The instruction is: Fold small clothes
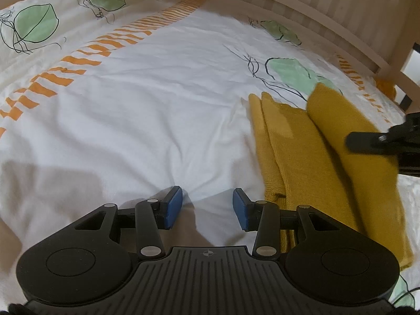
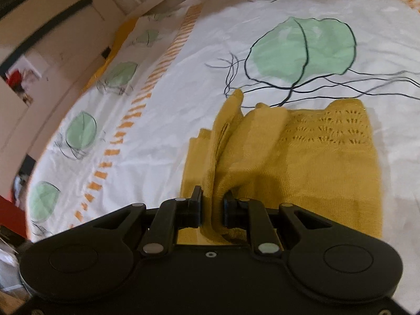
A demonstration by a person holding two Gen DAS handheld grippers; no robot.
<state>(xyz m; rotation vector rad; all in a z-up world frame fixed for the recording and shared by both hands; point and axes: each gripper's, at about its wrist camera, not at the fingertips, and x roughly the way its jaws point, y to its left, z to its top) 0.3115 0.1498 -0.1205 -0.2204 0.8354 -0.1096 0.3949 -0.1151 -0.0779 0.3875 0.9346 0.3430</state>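
Right fingers (image 2: 212, 207) clenched on mustard knit (image 2: 302, 162), left fingers (image 1: 207, 208) released over bedsheet (image 1: 157, 105)

Your left tongs (image 1: 207, 207) were matte black with blue pads on the fingers (image 1: 173, 207), silver rivets at the linkage pivots, a ribbed plate behind them bearing a small compass-like mark, and round discs either side. Your right tongs (image 2: 212, 207) were all black, with the same silver rivets.

The right hand-held gripper (image 1: 367, 139) is being cut off by the frame edge; the mustard garment (image 2: 302, 162) beneath is being partly hidden.
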